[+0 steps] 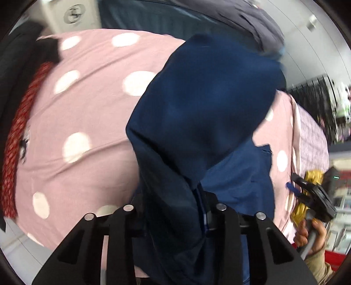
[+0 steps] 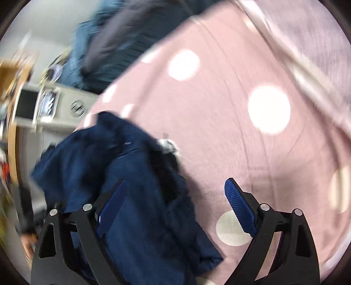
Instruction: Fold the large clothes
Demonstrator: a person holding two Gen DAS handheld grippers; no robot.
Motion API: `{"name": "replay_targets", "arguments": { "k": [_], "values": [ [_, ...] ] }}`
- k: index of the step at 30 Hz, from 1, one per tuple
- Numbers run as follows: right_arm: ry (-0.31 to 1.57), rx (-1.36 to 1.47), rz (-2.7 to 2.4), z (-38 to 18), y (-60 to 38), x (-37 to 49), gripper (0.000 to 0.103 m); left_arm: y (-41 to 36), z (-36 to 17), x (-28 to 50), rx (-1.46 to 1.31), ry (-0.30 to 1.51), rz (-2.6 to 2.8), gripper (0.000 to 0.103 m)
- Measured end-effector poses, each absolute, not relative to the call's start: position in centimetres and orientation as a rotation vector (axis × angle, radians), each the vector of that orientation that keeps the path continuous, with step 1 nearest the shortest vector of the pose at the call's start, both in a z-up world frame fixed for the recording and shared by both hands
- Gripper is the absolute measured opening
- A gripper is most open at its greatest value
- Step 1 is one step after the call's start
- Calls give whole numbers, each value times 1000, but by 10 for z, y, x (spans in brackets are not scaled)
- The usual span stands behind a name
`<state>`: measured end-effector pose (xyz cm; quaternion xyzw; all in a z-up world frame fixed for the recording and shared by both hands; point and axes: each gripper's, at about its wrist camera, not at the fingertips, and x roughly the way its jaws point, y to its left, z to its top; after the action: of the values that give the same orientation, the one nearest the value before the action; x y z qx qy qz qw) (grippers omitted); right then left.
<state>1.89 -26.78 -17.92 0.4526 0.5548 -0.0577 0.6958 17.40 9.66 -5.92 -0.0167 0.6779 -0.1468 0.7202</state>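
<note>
Left tongs: closed on a bunched fold of the navy garment. The cloth passes between the two black fingers and hides the pads; the jaws stand close together with the fabric pinched between them.

Navy garment, left wrist view: the cloth rises from the grip as a loose, hooded mass and drapes over the pink polka-dot sheet — a lighter blue layer shows beneath it on the right side. The frame is motion-blurred, so seams and edges cannot be told exactly.

Right tongs: wide open, holding nothing. The blue ribbed pads are well apart. The left finger sits over the navy garment; the right finger sits over bare pink sheet, just beside a white dot. Whether either finger touches the surface below cannot be told.

Navy garment, right wrist view: it lies crumpled on the sheet, toward the lower left of the frame.

Surroundings:
- A red patterned fabric lies along the left edge of the sheet.
- A dark teal fabric lies beyond the sheet.
- The right tongs and the right hand gripping their handle appear at the lower right of the left wrist view, beside a gold object.
</note>
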Motion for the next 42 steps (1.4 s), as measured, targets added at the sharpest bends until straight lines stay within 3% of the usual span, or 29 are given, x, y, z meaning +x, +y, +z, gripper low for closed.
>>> {"name": "replay_targets", "arguments": {
  "k": [2,4,9,11,12,14,15,17,18,19,21,22,23,24,28,32,33,35,37,38,40,42],
  "values": [
    [1309,1066,-165,-208,-267,24,77,127,-58,171,-86,1497,-288,31],
    [1367,1110,-147,-230,-258,33,72,151,-62,168,-123,1504,-236,31],
    [1425,1010,-28,-238,-221,72,70,217,-87,157,-208,1558,-83,31],
    [1480,956,11,-246,-206,85,43,227,-96,155,-128,1579,13,26],
    [1501,958,24,-250,-199,90,41,230,-99,153,-99,1585,51,26],
    [1501,909,29,-244,-194,96,34,228,-100,150,-210,1589,-11,35],
    [1503,859,42,-237,-190,99,31,229,-97,150,-265,1580,-43,48],
    [1482,816,64,-224,-190,100,23,227,-88,150,-334,1548,-68,62],
    [1461,798,86,-215,-191,97,23,227,-82,153,-356,1527,-72,75],
    [1446,779,106,-208,-193,95,23,228,-77,154,-384,1510,-81,82],
    [1439,739,121,-196,-198,95,32,237,-61,155,-498,1440,-97,86],
    [1450,736,89,-193,-210,96,55,232,-55,156,-524,1425,-103,86],
    [1441,756,30,-189,-229,96,70,233,-47,158,-557,1397,-118,91],
    [1393,802,-6,-185,-245,94,71,236,-41,160,-575,1372,-130,97],
    [1284,965,-40,-180,-294,106,71,221,-49,165,-555,1444,-184,96],
    [1388,957,5,-215,-282,131,70,177,-83,160,-616,1569,-358,96],
    [1429,961,16,-229,-271,135,67,168,-90,158,-598,1586,-365,96],
    [1474,1041,21,-252,-257,138,45,152,-101,152,-627,1584,-392,94],
    [1441,1165,-2,-260,-259,132,33,149,-107,148,-673,1590,-385,86],
    [1421,1218,-3,-261,-262,128,18,148,-109,148,-665,1582,-369,79],
    [1395,1345,39,-267,-261,123,17,146,-109,146,-645,1580,-358,67],
    [1399,1283,73,-259,-259,123,13,142,-101,148,-580,1571,-369,50]
  ]
}}
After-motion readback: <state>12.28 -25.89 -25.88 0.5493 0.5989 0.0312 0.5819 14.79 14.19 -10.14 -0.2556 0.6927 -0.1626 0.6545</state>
